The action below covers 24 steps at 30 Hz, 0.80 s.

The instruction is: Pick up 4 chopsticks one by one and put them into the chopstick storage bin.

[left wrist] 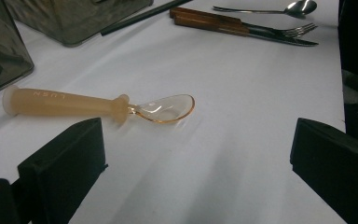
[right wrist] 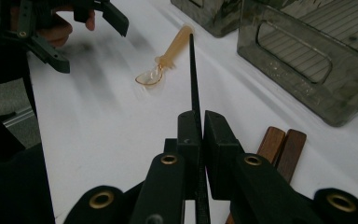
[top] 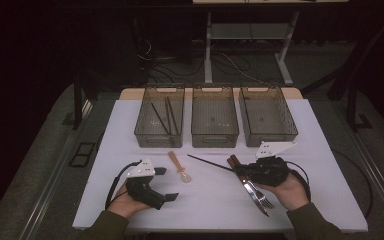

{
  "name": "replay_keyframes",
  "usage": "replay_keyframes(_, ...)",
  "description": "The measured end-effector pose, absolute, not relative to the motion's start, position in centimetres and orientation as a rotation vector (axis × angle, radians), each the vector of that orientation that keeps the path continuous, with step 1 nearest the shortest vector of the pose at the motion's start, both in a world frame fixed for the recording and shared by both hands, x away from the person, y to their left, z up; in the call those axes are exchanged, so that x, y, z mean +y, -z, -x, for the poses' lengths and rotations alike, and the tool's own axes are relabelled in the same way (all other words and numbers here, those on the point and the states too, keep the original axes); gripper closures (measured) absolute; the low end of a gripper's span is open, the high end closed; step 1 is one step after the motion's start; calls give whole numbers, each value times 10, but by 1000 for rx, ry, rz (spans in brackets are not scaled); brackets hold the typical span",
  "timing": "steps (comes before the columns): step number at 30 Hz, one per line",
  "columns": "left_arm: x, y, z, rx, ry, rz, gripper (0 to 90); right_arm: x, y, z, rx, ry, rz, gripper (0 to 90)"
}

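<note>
The right tool (right wrist: 199,133) has its jaws pressed together on a thin black chopstick (right wrist: 194,79), which runs out from between them across the white surface (top: 215,200) toward the left. In the high view this chopstick (top: 210,163) lies low over the middle of the surface, its free tip pointing toward the far left corner, while the right tool (top: 245,171) sits near the right half of the near edge, held in a hand (top: 285,192). Just beside that tool lie a fork (top: 261,197) and a knife (top: 254,191) with brown wooden handles (right wrist: 282,147), their metal ends pointing toward the near edge. The left tool (top: 166,184) rests near the left part of the near edge with its jaws wide apart and nothing between them. Ahead of it lies a small spoon (left wrist: 98,106) with a pale orange handle and a clear bowl, flat on the surface and well apart from both jaws. Along the far edge stand three dark see-through bins (top: 215,137) side by side; the left one (top: 145,132) holds two more dark sticks (top: 166,117). A metal spoon (left wrist: 279,8) lies beyond the fork in the left gripper view.
</note>
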<state>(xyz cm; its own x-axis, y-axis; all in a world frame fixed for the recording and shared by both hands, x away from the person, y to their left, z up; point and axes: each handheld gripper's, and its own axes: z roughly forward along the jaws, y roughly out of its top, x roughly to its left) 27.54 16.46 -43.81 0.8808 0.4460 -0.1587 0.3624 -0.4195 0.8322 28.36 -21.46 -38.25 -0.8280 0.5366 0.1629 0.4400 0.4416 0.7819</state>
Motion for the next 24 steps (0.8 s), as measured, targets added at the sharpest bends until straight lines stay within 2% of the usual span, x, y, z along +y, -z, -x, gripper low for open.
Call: replay_keyframes(24, 165, 439, -275, 595, -105, -2041, 23, -205, 368, -299, 2486, -1444, -880, 851)
